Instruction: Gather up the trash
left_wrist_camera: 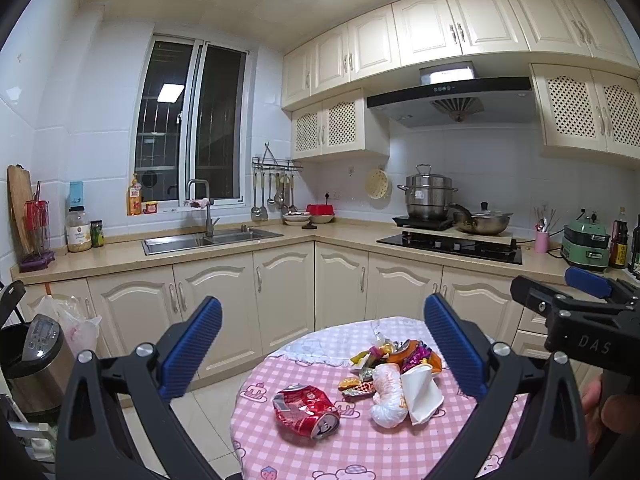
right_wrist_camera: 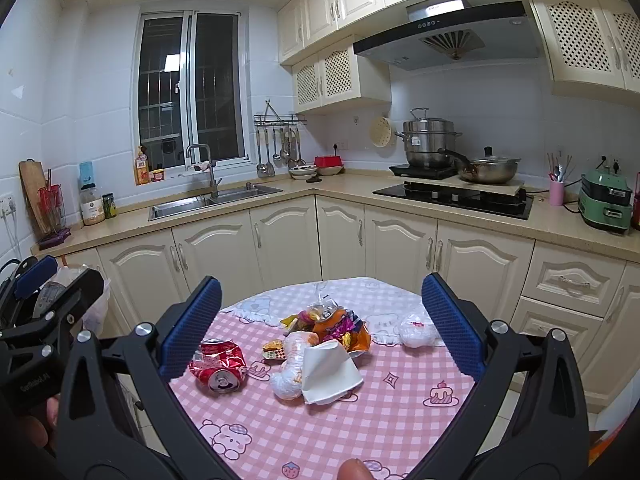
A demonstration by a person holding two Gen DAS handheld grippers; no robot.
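Note:
A crushed red soda can (left_wrist_camera: 306, 410) (right_wrist_camera: 219, 365) lies on the round table with a pink checked cloth (left_wrist_camera: 360, 452) (right_wrist_camera: 360, 420). Beside it lie a crumpled white paper cup (left_wrist_camera: 422, 394) (right_wrist_camera: 330, 372), a balled clear plastic wrapper (left_wrist_camera: 386, 396) (right_wrist_camera: 290, 372) and a heap of colourful snack wrappers (left_wrist_camera: 400, 354) (right_wrist_camera: 332, 326). A second white plastic ball (right_wrist_camera: 416, 330) lies to the right. My left gripper (left_wrist_camera: 322, 354) is open and empty above the table's near side. My right gripper (right_wrist_camera: 320, 324) is open and empty, also held above the trash.
A steel pedal bin (left_wrist_camera: 36, 364) with a white plastic bag (left_wrist_camera: 76, 320) stands on the floor at the left. Cream kitchen cabinets (right_wrist_camera: 280, 248), a sink (right_wrist_camera: 216, 200) and a stove with pots (right_wrist_camera: 456, 192) run behind the table.

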